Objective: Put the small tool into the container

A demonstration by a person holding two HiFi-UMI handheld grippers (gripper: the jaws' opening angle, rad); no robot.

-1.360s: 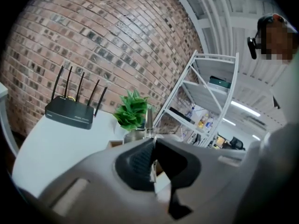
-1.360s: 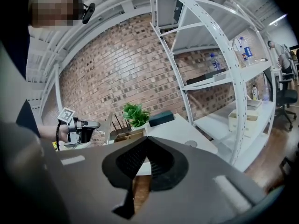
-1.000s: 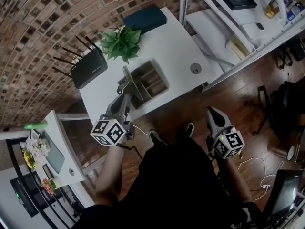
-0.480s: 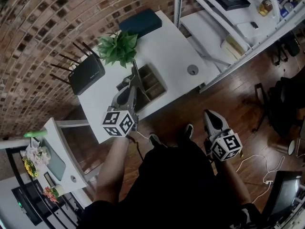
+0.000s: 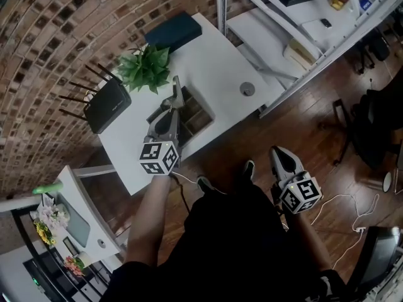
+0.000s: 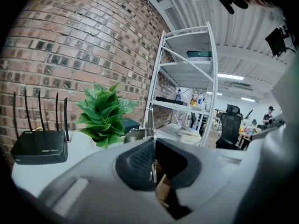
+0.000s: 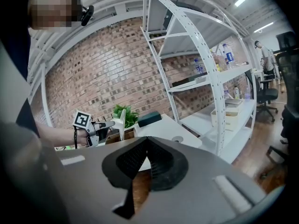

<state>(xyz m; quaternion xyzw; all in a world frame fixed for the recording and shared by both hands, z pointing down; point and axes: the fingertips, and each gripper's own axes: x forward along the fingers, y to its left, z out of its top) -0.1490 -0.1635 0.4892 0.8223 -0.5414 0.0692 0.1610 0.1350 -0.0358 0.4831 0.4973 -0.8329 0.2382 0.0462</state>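
My left gripper (image 5: 169,113) is shut on the small tool (image 5: 175,88), a thin flat metal blade. The blade points up and away over the near left end of the wooden compartment container (image 5: 205,119) on the white table (image 5: 220,61). In the left gripper view the pads meet at my left gripper (image 6: 153,143), and the blade (image 6: 150,121) shows edge-on above them. The right gripper view shows that left gripper (image 7: 108,125) holding the pale tool (image 7: 122,121) upright. My right gripper (image 5: 284,161) hangs low by the person's right side, off the table, shut (image 7: 148,155) with nothing in it.
On the table stand a black router (image 5: 104,106) with antennas, a green plant (image 5: 146,68), a dark blue box (image 5: 171,30) and a round grey disc (image 5: 247,89). A white shelf rack (image 5: 296,39) stands to the right. A small side table (image 5: 75,212) is at lower left.
My left gripper has carried the tool forward towards the container and tipped the blade more upright. The right gripper has stayed by the person's side.
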